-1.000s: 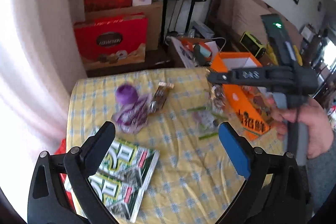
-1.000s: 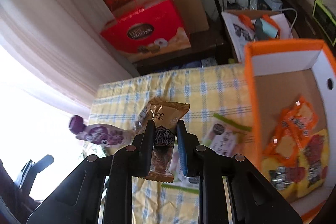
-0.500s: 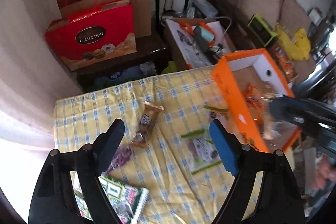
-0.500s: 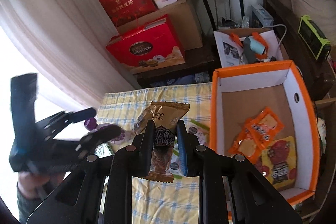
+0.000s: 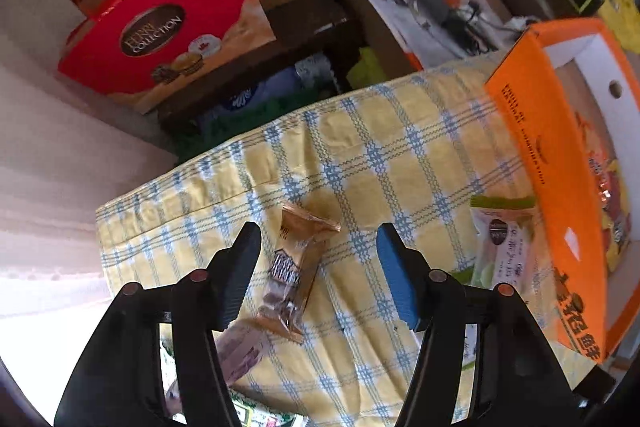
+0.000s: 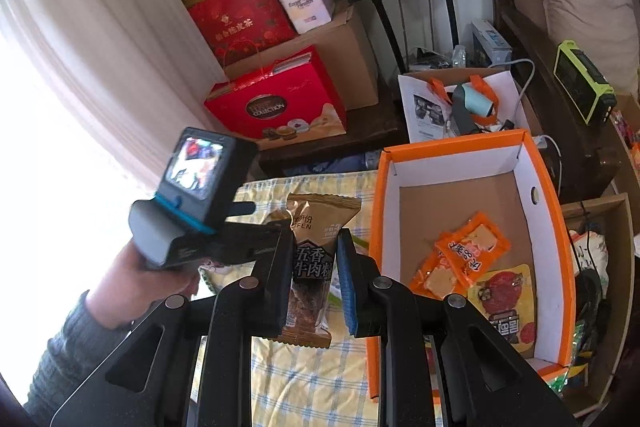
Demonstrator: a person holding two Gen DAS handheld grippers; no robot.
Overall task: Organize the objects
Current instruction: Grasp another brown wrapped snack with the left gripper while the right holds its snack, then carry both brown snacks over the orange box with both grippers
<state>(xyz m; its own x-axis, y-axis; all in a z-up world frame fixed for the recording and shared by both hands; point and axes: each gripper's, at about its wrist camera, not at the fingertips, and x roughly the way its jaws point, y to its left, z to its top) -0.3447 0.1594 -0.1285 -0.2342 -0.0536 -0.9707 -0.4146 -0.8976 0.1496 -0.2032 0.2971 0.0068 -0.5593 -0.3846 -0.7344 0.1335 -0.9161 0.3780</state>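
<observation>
Looking through my left wrist view first, my left gripper [image 5: 318, 275] has its fingers spread wide and holds nothing. A gold snack pack [image 5: 294, 273] lies flat on the yellow checked cloth [image 5: 400, 155], right between those fingers but not touched by them. A green and white packet [image 5: 502, 247] lies on the cloth too, just beside the outside wall of the orange box [image 5: 548, 195]. A purple packet [image 5: 240, 351] peeks out low down, partly hidden behind my left finger. So I think at least three things on the cloth are not yet put away.

Now my right wrist view. My right gripper [image 6: 314, 277] is pinching a brown snack bag [image 6: 314, 267] tight between its two fingers, lifted up off the cloth. The orange box sits just to the right, open at the top. Inside it I see orange packets [image 6: 464, 255] and a yellow packet with red circles [image 6: 506, 291] on the bottom. My left hand [image 6: 160, 275] is in this view as well, off to the left.

I think the job is partly done: some snacks are in the box, one is in my grip and near the box, and a few are left on the cloth.
</observation>
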